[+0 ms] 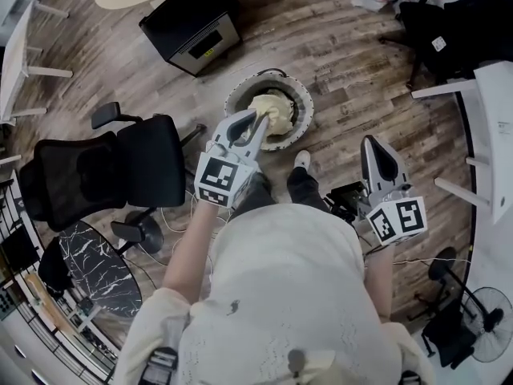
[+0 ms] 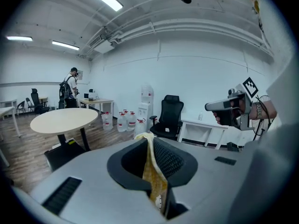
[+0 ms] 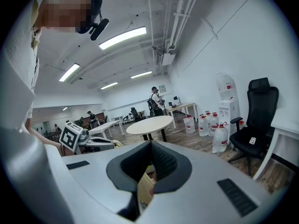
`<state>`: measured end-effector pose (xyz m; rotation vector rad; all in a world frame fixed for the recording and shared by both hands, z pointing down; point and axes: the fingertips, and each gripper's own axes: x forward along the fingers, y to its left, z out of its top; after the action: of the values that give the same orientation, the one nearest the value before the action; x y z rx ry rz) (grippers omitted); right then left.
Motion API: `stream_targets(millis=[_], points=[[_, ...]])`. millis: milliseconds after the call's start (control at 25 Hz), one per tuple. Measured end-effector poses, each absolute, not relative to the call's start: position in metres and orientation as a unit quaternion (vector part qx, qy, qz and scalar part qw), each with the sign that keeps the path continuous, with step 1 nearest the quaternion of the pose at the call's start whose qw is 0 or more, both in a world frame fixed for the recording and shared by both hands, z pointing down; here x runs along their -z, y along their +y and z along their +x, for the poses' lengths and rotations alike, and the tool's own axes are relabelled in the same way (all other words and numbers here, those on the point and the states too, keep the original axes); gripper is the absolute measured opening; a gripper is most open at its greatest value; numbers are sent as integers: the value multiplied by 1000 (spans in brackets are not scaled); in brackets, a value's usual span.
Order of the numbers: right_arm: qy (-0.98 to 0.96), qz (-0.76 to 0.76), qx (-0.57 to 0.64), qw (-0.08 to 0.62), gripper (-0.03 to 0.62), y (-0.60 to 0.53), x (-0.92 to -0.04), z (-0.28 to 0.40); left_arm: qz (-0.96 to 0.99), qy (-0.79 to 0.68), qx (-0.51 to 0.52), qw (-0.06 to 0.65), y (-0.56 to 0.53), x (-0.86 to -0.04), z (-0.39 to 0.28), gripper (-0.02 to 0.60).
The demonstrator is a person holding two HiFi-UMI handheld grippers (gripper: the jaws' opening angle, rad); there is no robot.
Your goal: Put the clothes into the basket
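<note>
Closest is the person's cream sweater [image 1: 296,295]. Beyond it, the left tool [image 1: 258,119] pinches a yellow cloth [image 1: 274,109] that bunches inside the basket [image 1: 303,93] on the floor. The right tool [image 1: 370,144] is pressed together, apparently empty. If the cloth is let go off-centre, a fold could drape over the rim. An office chair [image 1: 120,171] crowds the left side, while the wooden floor around the basket looks open.

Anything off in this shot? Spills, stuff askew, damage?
Nothing stands out. The basket sits upright on the floor. The yellow cloth lies inside its rim, with none visibly draped over the edge. The left hand-held gripper is shut on that cloth. The right hand-held gripper is shut, with nothing hanging from it.
</note>
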<state>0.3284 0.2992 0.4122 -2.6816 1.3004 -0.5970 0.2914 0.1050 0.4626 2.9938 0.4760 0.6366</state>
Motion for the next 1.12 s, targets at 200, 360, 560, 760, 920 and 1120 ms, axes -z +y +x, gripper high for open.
stream_targets(millis=[200,360,560,760,920,1120], points=[[428,-880,199,50,11,291,-418,336,959,150,-238,25,103,-495,282,52],[435,-875,204,47,9,284,-424,337,955,144,-258,30,101,-515,276,52],[439,-872,210,41,9,276,-430,341,950,140,-277,33,97,-535,268,52],[439,-871,213,42,10,270,-434,347,944,135,-300,37,94,-552,265,52],[447,-867,215,43,10,261,-435,349,939,136,-314,41,92,-569,262,52],[454,-862,220,43,10,252,-439,348,932,133,-332,56,91,-591,258,52]])
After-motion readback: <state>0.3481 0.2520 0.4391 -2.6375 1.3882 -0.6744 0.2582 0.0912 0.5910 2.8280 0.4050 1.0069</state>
